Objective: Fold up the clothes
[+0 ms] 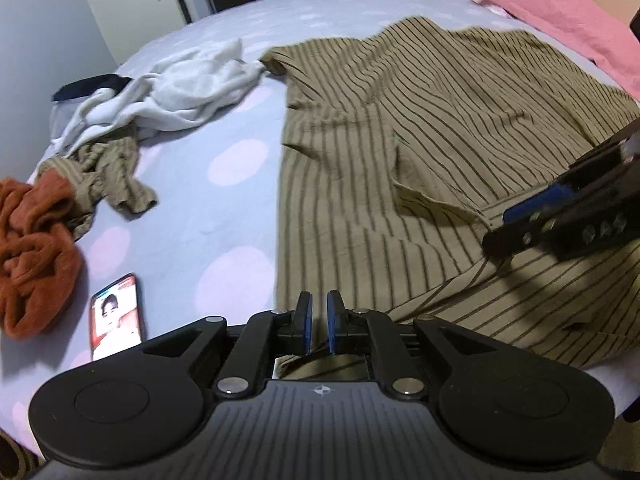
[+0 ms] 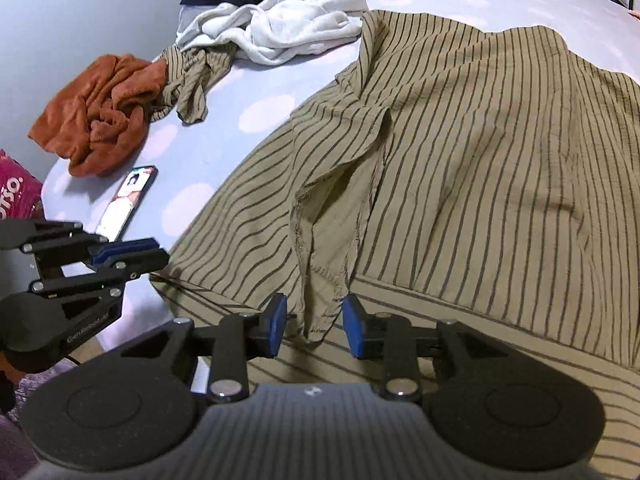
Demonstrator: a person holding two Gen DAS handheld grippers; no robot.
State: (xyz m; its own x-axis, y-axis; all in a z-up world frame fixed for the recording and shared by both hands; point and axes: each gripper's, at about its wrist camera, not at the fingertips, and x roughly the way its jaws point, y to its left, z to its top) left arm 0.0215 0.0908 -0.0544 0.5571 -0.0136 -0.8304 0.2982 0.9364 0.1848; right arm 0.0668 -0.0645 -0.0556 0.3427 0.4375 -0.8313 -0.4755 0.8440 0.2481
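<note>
While the olive striped cotton shirt (image 2: 460, 152) lies half-folded on the spotted lilac bedsheet (image 1: 224, 216), a crumpled pile of white, striped and rust-orange clothes (image 1: 132, 120) waits far left, the left gripper (image 1: 319, 326) nearly closed on nothing and the right gripper (image 2: 314, 326) parted around a loose shirt fold.

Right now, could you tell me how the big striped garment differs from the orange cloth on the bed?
The striped garment is tan with dark stripes; the orange cloth is plain rust orange. The striped garment lies spread out, mostly flat, over much of the bed; the orange cloth sits crumpled in a small heap near the bed's edge. The right gripper is at a fold of the striped garment; the orange cloth is untouched. Both are unfolded.
</note>
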